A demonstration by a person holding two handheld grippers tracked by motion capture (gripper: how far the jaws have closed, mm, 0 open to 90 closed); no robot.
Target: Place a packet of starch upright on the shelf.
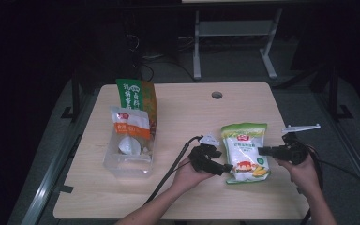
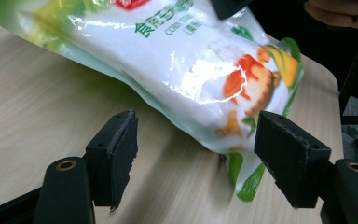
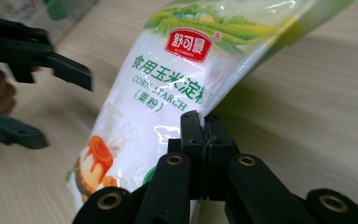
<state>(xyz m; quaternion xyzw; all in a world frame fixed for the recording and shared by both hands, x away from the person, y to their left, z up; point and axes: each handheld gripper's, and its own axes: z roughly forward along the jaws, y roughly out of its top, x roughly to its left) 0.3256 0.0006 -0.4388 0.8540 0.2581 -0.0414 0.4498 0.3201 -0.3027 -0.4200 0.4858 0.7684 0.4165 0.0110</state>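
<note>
A white and green corn starch bag (image 1: 244,151) lies on the wooden table (image 1: 183,112), right of centre. My right gripper (image 1: 261,151) is shut on the bag's right edge; in the right gripper view the jaws (image 3: 200,122) pinch the side seam of the bag (image 3: 168,88). That side is lifted a little, with a shadow under it. My left gripper (image 1: 227,167) stands open at the bag's lower left corner. In the left gripper view its tips (image 2: 196,135) stand wide apart, with the bag (image 2: 177,56) just beyond them and untouched. The left gripper (image 3: 51,93) also appears, open, in the right gripper view.
A clear plastic bin (image 1: 122,164) stands at the table's left with an orange and white packet (image 1: 130,124) in it. A green and orange bag (image 1: 138,96) stands upright behind it. A cable hole (image 1: 217,95) sits near the far edge.
</note>
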